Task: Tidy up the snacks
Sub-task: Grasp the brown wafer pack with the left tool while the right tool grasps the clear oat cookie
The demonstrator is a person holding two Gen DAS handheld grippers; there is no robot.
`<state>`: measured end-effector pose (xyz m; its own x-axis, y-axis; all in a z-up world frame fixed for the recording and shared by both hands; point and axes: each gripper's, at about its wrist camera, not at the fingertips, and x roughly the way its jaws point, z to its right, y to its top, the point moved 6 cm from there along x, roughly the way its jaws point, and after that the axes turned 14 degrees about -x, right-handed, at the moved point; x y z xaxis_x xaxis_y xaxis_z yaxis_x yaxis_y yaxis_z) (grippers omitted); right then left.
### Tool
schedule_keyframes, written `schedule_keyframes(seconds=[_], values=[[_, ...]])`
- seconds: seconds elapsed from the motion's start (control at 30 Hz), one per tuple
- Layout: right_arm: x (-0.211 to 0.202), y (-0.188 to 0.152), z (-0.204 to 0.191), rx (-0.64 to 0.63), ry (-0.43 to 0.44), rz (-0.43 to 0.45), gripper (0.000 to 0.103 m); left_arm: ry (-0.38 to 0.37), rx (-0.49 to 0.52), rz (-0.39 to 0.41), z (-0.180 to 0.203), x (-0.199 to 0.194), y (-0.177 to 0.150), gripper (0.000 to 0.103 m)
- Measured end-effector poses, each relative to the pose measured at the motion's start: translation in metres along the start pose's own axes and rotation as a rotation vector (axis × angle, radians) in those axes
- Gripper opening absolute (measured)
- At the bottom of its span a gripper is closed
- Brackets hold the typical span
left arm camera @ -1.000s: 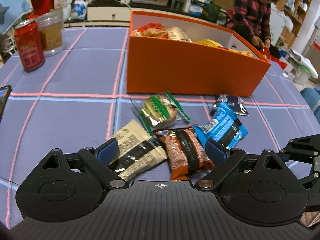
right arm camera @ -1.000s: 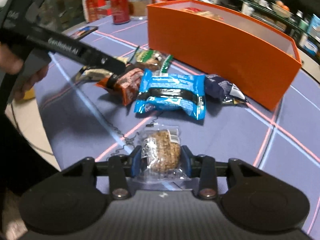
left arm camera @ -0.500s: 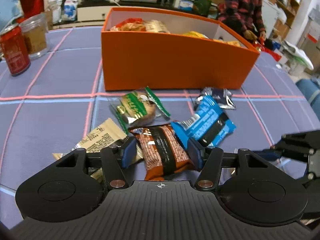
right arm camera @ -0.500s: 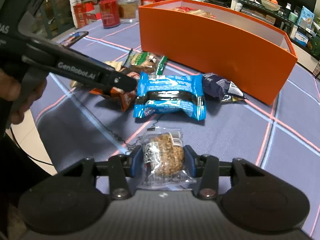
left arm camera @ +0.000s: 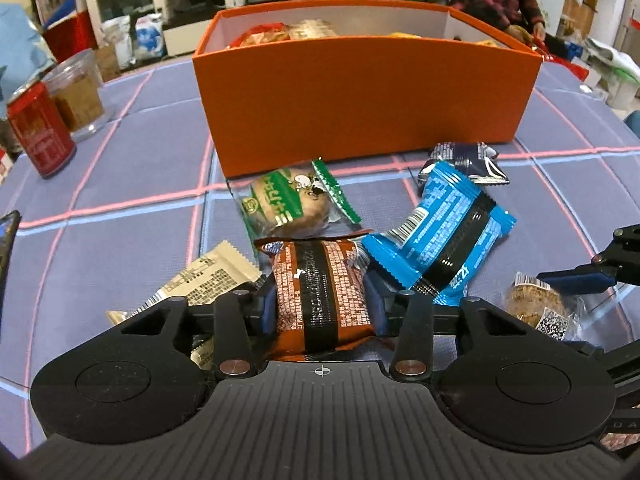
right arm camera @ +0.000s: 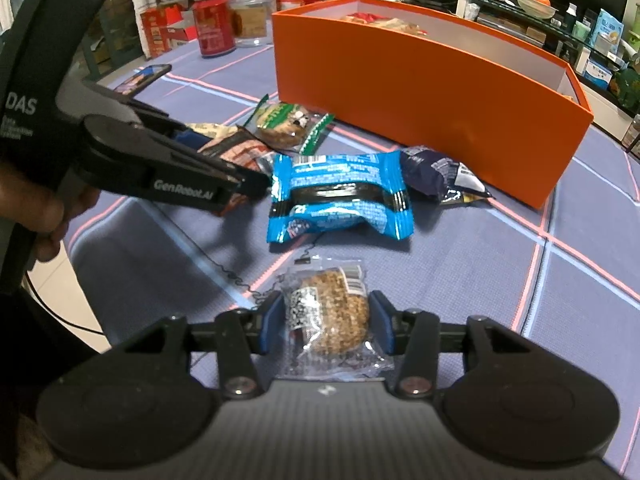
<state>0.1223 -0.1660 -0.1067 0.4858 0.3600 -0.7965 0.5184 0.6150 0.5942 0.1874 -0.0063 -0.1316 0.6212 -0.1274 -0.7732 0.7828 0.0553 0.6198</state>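
The brown snack packet at lower centre of the left wrist view is clamped between the pads of the left gripper. Beside it are seen a blue packet, a green one and a beige one, before the orange box. The clear-wrapped oat cake lies between the right gripper jaws, which are opening; contact appears lost.

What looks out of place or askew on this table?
Nothing is spilled or torn. The loose snacks lie jumbled in front of the orange box: the blue packet overlaps the dark packet, and a thin chain trails across the cloth.
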Motion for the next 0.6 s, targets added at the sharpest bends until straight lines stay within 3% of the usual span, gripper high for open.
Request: schedule_keyframes(seconds=[0.17,0.23,0.6], values=[[0.0,0.0,0.0,0.005,-0.009,-0.006,0.047,-0.006,0.009,0.003,0.001,-0.001,0.0,0.0],[-0.001,0.0,0.001,0.012,-0.015,-0.008,0.039,-0.016,-0.001,-0.002,0.001,-0.003,0.0,0.0],[-0.014,0.003,-0.001,0.004,-0.044,0.022,0.035,-0.079,0.0,0.074,-0.006,-0.048,0.012,0.0]])
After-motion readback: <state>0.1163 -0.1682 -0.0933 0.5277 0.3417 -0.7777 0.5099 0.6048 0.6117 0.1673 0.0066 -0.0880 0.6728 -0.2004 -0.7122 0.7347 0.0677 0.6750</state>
